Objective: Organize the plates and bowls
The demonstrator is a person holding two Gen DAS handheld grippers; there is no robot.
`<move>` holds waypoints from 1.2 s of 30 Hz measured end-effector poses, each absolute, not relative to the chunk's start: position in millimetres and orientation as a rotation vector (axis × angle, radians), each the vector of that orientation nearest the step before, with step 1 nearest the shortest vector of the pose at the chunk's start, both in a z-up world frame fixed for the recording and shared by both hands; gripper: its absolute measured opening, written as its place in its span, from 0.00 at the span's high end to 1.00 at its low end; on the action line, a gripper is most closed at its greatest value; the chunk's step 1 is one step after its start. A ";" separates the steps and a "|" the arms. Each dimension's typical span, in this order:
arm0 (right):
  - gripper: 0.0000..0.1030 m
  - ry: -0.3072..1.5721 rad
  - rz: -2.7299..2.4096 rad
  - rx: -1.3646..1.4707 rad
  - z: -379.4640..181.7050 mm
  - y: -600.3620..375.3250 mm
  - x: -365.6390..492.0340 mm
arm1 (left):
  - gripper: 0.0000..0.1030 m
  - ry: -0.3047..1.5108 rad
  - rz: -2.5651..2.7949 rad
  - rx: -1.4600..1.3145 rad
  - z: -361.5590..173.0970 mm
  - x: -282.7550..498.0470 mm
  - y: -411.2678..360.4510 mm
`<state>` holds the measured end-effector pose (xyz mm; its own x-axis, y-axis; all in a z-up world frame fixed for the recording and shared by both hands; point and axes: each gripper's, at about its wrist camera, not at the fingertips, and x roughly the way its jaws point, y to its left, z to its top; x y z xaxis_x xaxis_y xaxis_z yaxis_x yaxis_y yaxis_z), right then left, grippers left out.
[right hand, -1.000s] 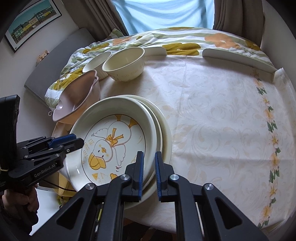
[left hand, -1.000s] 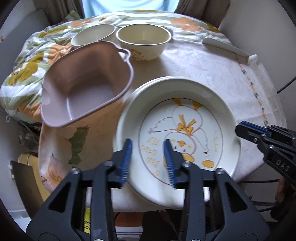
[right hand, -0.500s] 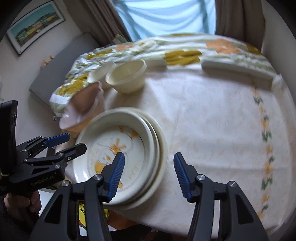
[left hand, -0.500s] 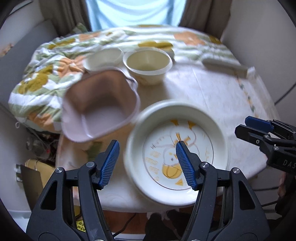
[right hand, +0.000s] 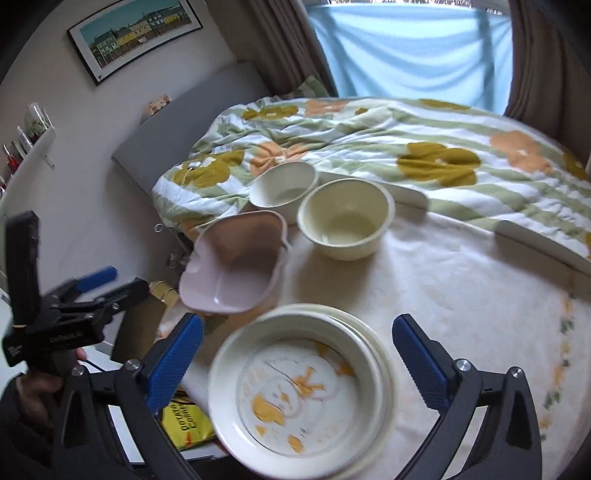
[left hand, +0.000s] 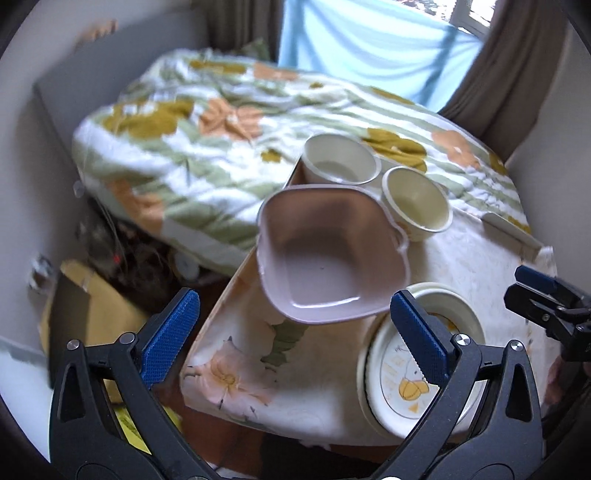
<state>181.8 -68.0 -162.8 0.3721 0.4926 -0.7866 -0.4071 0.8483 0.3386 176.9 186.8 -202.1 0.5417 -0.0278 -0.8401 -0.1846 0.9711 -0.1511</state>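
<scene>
Two views, not quite the same story. Biggest thing in both: floral quilt (left hand: 207,147) on the bed behind, then table (right hand: 461,295) under a cream cloth. Only in the right wrist view: framed picture (right hand: 135,33) on the wall, wall shelf at far left, yellow snack bag (right hand: 184,421) below the table edge. Only in the left wrist view: cardboard and clutter (left hand: 110,251) on the floor beside the bed.

On the near table edge, duck plate (right hand: 295,391) stacked on other plates, nothing gripping it. Just beyond, pink dish (left hand: 325,258) tilted, overhanging the table's left edge. Further back, two cream bowls (right hand: 347,221) side by side, touching or nearly so.

Left gripper (left hand: 291,336) spread wide after just opening up, nothing between the pads, hanging over the table corner with the pink dish ahead. Right gripper (right hand: 299,358) same deal, jaws just opened wide, above the duck plate but clear of it. Blurry duck print in the right view, sharper in the left.
</scene>
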 end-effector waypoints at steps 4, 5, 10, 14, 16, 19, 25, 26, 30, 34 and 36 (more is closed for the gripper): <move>0.01 1.142 0.564 0.068 -186.9 -39.9 209.0 | 0.01 1.053 0.065 -0.297 -232.8 192.7 201.7; 0.01 1.166 0.569 0.073 -193.7 -33.3 214.7 | 0.02 1.067 0.051 -0.310 -241.8 199.6 205.6; 0.14 1.233 0.586 0.063 -222.0 2.7 234.8 | 0.33 1.150 -0.010 -0.329 -279.2 228.2 208.6; 0.40 1.276 0.595 0.050 -240.4 21.1 244.4 | 0.46 1.193 -0.030 -0.350 -300.6 241.0 212.1; 0.44 1.294 0.589 0.061 -248.1 25.0 249.1 | 0.50 1.202 -0.032 -0.351 -306.6 245.8 214.1; 0.57 1.318 0.590 0.081 -256.9 27.5 253.8 | 0.68 1.210 -0.044 -0.353 -312.2 253.7 216.1; 0.85 1.336 0.585 0.066 -264.1 34.2 258.9 | 0.92 1.236 -0.060 -0.323 -318.4 261.3 212.3; 0.86 1.332 0.580 0.055 -264.0 35.7 258.7 | 0.92 1.233 -0.060 -0.309 -317.2 261.3 210.9; 0.86 1.306 0.576 0.026 -259.4 37.0 255.2 | 0.92 1.211 -0.055 -0.267 -309.8 258.0 207.8; 0.86 1.264 0.590 0.009 -249.4 38.1 248.8 | 0.92 1.175 -0.040 -0.240 -296.4 252.0 206.7; 0.86 1.241 0.605 0.004 -243.2 36.7 244.8 | 0.92 1.156 -0.027 -0.223 -284.7 246.6 202.8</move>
